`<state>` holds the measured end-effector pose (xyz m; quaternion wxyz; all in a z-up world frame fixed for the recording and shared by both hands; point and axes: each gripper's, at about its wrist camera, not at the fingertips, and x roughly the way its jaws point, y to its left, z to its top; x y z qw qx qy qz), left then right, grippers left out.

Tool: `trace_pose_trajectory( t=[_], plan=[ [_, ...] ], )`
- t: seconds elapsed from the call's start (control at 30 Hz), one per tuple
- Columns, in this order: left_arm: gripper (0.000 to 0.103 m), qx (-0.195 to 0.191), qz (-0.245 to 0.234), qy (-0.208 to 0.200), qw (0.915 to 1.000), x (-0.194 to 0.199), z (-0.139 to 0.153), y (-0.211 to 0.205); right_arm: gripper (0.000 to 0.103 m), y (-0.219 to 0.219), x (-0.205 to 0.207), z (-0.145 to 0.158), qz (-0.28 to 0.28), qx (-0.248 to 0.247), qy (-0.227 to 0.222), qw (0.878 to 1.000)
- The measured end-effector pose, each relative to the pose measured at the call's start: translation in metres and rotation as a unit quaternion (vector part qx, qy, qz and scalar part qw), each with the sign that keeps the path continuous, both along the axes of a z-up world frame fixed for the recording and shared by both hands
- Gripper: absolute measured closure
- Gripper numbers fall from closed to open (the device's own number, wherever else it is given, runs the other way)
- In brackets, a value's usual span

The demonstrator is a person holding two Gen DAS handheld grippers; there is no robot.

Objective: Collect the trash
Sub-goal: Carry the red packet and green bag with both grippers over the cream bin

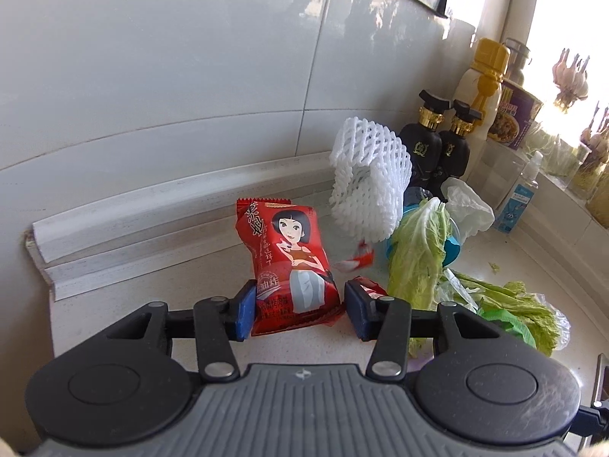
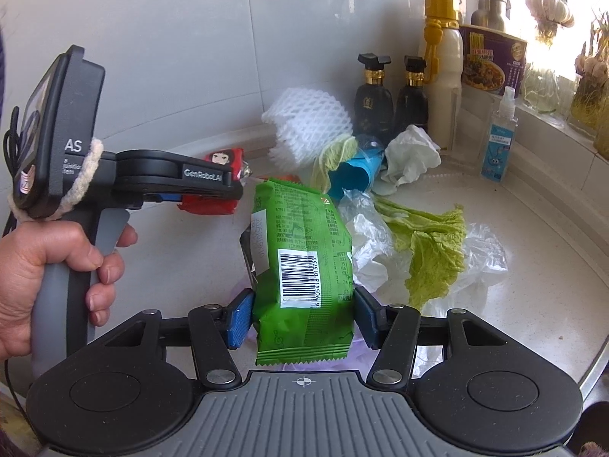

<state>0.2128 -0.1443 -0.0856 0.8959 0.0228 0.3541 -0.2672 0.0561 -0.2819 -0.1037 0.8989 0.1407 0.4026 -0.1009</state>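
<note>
My left gripper (image 1: 298, 310) is shut on a red snack packet (image 1: 293, 266) with a drawn woman on it, held upright above the counter; it also shows in the right wrist view (image 2: 213, 186). My right gripper (image 2: 302, 318) is shut on a green snack packet (image 2: 302, 262) with a barcode, held upright. Behind lie a white foam fruit net (image 1: 367, 186) (image 2: 308, 125), cabbage leaves (image 1: 418, 251) (image 2: 430, 243), crumpled clear plastic (image 2: 365, 240), a white tissue (image 2: 411, 156), a blue cup on its side (image 2: 356, 175) and small red wrapper scraps (image 1: 359, 261).
Two dark sauce bottles (image 2: 388, 99), a white bottle with a yellow cap (image 2: 443, 57), a purple noodle tub (image 2: 491, 61) and a spray bottle (image 2: 498, 141) stand at the back by the window ledge. The white tiled wall (image 1: 152, 76) rises behind the counter (image 2: 533, 266).
</note>
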Motion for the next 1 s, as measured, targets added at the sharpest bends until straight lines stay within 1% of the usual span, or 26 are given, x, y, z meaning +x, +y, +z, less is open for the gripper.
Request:
trace_pose_trajectory(
  t=[0.23,0.5,1.0],
  plan=[
    [0.058,-0.005,0.006,-0.001,1.0000,-0.020,0.014,0.026,0.048,0.011,-0.014,0.017,0.001,-0.003,-0.003,1.000],
    [0.058,0.004,0.016,0.008,0.9998,-0.049,0.025,0.056,0.048,0.032,-0.032,0.035,0.012,-0.012,-0.004,1.000],
    [0.058,0.018,0.044,0.026,0.9985,-0.099,0.036,0.117,0.048,0.081,-0.059,0.060,0.050,-0.018,-0.005,0.999]
  ],
)
